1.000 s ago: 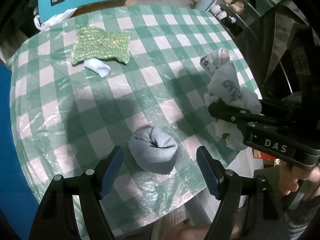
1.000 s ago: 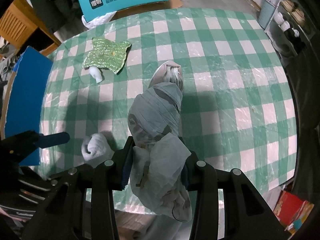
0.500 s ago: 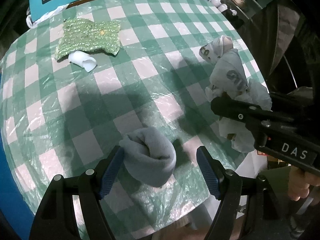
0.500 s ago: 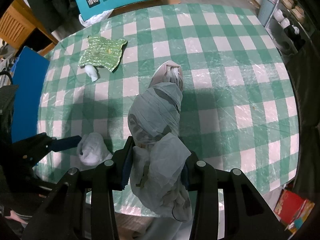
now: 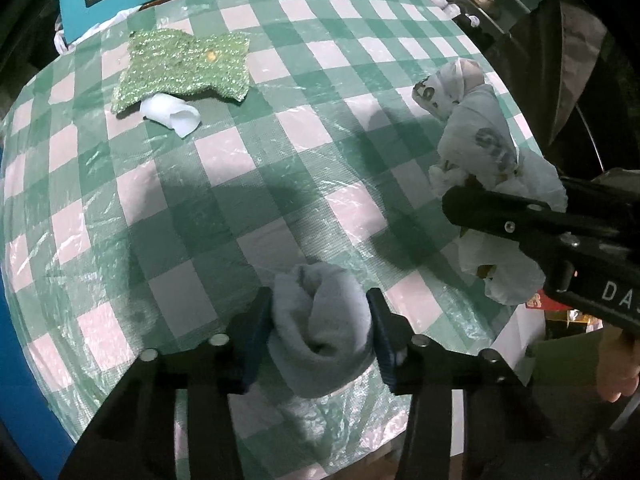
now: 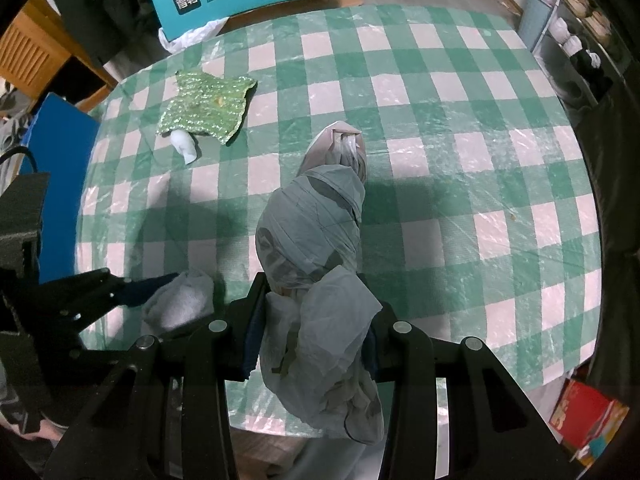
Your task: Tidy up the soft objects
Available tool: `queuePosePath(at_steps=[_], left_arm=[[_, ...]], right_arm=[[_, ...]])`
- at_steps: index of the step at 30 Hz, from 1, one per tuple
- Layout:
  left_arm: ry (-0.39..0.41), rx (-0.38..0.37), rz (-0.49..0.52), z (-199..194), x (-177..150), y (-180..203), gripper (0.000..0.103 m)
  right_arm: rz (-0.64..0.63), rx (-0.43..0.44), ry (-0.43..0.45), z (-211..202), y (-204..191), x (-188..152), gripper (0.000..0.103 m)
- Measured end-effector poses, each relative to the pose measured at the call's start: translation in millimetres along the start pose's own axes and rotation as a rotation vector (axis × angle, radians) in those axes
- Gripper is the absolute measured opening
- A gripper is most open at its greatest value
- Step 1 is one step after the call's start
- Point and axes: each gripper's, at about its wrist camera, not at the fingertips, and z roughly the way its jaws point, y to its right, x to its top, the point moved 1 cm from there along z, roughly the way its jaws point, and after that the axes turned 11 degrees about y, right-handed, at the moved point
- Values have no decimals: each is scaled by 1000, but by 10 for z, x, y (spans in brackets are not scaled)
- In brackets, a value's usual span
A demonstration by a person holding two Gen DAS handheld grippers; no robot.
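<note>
Your left gripper is clamped on the rolled grey sock, pinched between its pads. Right gripper grips the plastic-wrapped bundle, which sticks out fwd past the tips. Risk: sock's squishy, so it could slip out w/ a fast lift; the bundle's loose tail may snag.

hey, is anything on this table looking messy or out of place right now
One thing stands out. The green sparkly cloth lies crumpled at the far side of the checked tablecloth, with a small white roll poking out from under its edge. The rolled grey sock and the bagged bundle are both gripped.
</note>
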Motion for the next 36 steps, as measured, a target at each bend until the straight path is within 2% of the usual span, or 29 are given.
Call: queuePosePath(at_steps=[1,3,7,36], left_arm=[[3,1,3,-10,-5,0,37],[12,4,10,-34,-4,-1,32],[34,-2,13,-118,-7,-17,27],[198,74,-4,-1017,89,-295,26]], right_arm=[[-1,0,0,1,-5,0,39],[-5,2,-1,-1,-22,3,39],[-11,8,7,-24,-58,14,39],[-77,88,99,-432,-489,196,39]])
